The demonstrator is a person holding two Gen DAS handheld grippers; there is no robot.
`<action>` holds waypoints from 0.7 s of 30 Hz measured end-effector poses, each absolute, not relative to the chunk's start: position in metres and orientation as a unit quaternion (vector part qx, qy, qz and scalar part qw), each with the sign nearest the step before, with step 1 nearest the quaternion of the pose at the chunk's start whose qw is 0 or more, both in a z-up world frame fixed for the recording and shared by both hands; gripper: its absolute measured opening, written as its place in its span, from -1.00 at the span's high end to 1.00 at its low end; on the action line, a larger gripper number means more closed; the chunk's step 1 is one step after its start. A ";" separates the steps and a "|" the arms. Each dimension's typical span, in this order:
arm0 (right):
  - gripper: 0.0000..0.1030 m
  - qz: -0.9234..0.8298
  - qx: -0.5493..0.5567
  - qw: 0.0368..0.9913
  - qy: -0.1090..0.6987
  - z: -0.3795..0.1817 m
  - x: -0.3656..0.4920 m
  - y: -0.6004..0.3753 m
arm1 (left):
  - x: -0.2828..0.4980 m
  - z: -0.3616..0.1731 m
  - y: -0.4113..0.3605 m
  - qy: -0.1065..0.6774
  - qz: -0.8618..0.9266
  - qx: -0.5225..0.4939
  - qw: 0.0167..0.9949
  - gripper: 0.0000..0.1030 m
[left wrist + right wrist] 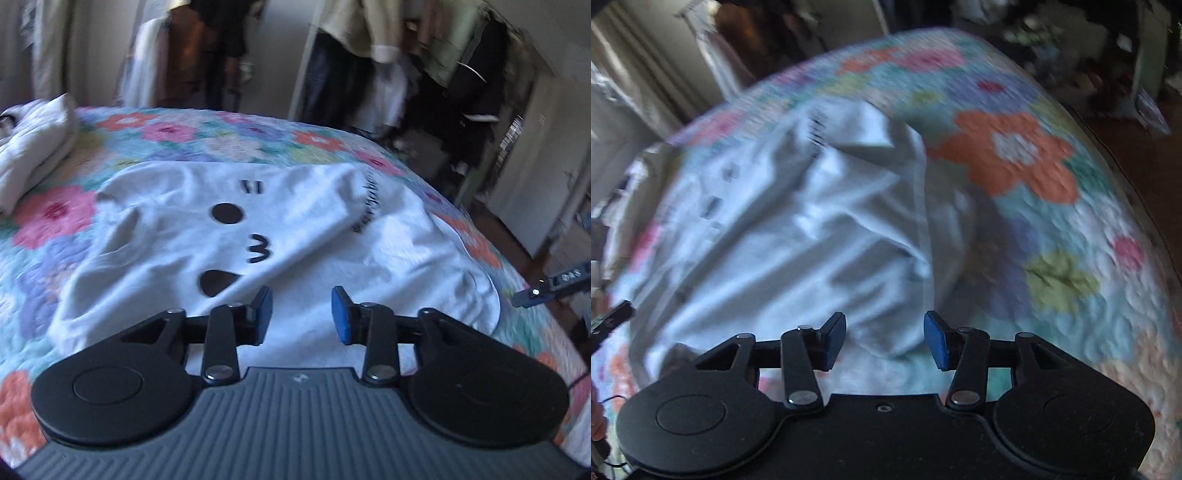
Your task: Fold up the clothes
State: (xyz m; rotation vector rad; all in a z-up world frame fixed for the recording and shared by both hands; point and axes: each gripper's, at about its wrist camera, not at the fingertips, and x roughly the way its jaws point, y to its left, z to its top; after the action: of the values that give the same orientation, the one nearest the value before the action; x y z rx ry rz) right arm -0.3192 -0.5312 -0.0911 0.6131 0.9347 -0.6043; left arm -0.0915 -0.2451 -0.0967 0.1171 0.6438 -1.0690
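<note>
A white T-shirt [295, 236] with a black cartoon face print lies rumpled on the flowered quilt [48, 236]. My left gripper [301, 314] hovers over the shirt's near part, open, with nothing between its blue pads. In the right wrist view the same white T-shirt [798, 236] appears blurred, its hemmed edge running down the middle. My right gripper [884, 339] stands open above the shirt's near corner, and its jaws hold nothing. The tip of the right gripper [554, 288] shows at the right edge of the left wrist view.
A folded white garment [33, 147] rests on the quilt at the far left. Hanging clothes [369, 55] fill a rack beyond the bed. The bed's edge drops to a wooden floor [1145, 155] on the right. The flowered quilt [1052, 229] lies bare right of the shirt.
</note>
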 end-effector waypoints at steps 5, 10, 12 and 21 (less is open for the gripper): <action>-0.06 -0.273 0.367 0.780 0.428 -0.141 -0.325 -0.557 | -0.125 -0.111 -0.293 0.256 -0.554 0.162 0.775 -0.15; -0.06 -0.272 0.321 0.801 0.425 -0.144 -0.300 -0.549 | -0.134 -0.119 -0.330 0.283 -0.600 0.170 0.728 -0.22; 0.07 -0.282 0.293 0.807 0.428 -0.148 -0.290 -0.546 | -0.135 -0.128 -0.345 0.304 -0.610 0.177 0.710 -0.22; 0.97 -0.392 0.090 0.836 0.375 -0.108 -0.293 -0.537 | -0.154 -0.168 -0.380 0.363 -0.590 0.269 0.670 -0.45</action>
State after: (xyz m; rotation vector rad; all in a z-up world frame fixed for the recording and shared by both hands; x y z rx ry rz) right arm -0.2927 -0.5373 -0.1080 0.1903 0.7934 -0.8293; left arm -0.1537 -0.3802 -0.1678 0.6056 0.8175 -1.3289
